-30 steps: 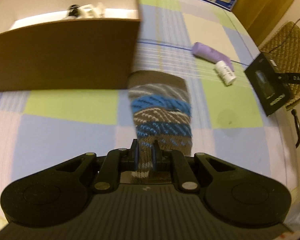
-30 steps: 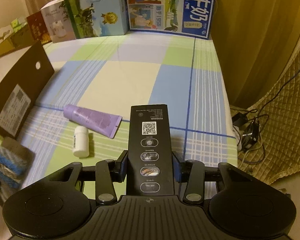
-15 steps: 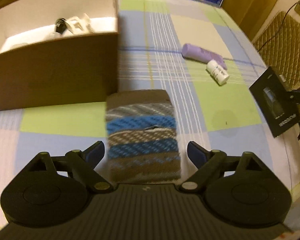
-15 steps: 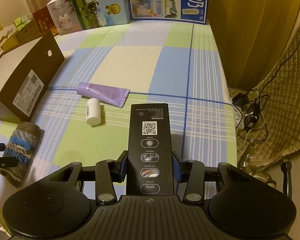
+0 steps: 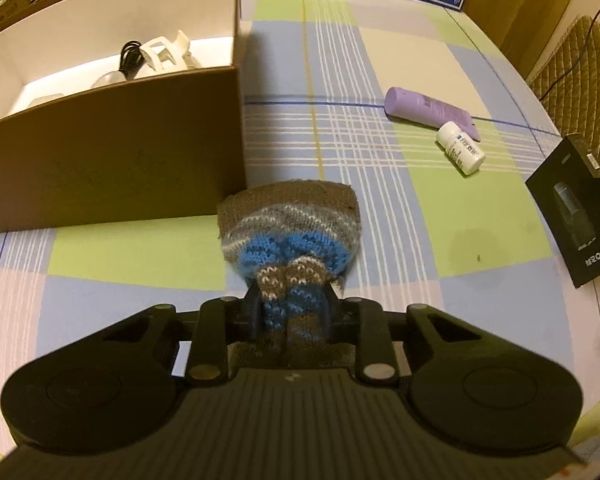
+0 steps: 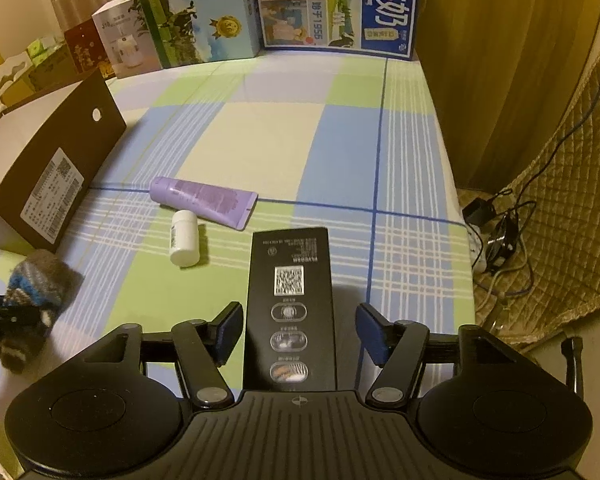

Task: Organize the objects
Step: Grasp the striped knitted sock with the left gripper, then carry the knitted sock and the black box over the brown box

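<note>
Grippers work over a checked cloth [image 6: 276,152] of green, blue and cream squares; positions below are given relative to the brown cardboard box [image 5: 112,148].

1. Left gripper [image 5: 291,312]: its jaws are closing, and the pads already press a knitted sock [image 5: 290,224] banded in brown, grey and blue. The knit bunches between the pads. The free end of the sock lies on the cloth, just beside the near right corner of the box. In the right wrist view the same sock [image 6: 36,284] shows in front of the box [image 6: 48,184], with the left gripper clamped on it at the frame's left edge.

2. Right gripper [image 6: 298,336]: its jaws are opening. A flat black carton [image 6: 290,300] with a QR code and white icons sits between the blue pads [image 6: 230,332], with a gap visible on each side, so the pads do not press it. In the left wrist view this carton [image 5: 572,216] appears well to the right of the box, near the cloth's edge.

3. Loose items: a purple tube [image 6: 202,200] and a small white bottle [image 6: 184,238] lie touching or nearly so, on the cloth to the right of the box, between it and the black carton.

4. Box contents: a white plastic item [image 5: 164,54] and a black cord [image 5: 130,54] rest against the far inner wall.
</note>
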### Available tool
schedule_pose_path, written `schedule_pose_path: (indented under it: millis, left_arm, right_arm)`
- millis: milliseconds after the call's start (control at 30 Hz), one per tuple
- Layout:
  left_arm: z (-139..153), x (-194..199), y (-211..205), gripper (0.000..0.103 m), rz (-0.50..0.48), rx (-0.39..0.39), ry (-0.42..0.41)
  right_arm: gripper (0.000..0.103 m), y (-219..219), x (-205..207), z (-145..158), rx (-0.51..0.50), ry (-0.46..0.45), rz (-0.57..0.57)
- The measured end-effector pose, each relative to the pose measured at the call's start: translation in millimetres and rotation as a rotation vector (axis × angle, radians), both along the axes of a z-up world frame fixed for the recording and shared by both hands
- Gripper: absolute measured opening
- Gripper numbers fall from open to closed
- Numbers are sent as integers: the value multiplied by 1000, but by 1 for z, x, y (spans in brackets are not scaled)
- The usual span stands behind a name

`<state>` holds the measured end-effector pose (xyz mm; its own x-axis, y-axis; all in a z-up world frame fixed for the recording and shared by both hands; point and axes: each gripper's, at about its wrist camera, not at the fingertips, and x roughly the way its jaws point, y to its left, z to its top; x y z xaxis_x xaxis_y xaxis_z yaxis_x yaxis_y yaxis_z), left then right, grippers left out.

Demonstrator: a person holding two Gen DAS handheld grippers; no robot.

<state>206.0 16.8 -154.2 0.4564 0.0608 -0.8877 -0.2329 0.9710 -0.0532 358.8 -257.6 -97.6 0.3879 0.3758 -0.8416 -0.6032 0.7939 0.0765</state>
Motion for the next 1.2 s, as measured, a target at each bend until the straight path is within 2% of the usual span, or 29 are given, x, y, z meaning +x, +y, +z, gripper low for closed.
schedule_pose_path:
  millis: [300,333,367,467,767,1200]
  left_arm:
    - [15,-19,12,22,38,1,-24]
    - [17,-20,13,22,42,3,-24]
    - [18,-22,15,22,46,6,-24]
    - [23,-29,21,22,59,9,-33]
    - [41,-47,34,22,69,9,-73]
    - [79,-79,68,22,87,7,-159]
  right_arm:
    - [58,13,0,-11,-66,18,23]
    - [47,14,-2,-12,-77,20,25]
    - [42,14,-3,-14,-90,21,28]
    - [41,15,-8,-15,-110,13,41]
    - [41,22,-27,1,-77,-7,52]
    - [41,73,-68,40,-13,-51,147]
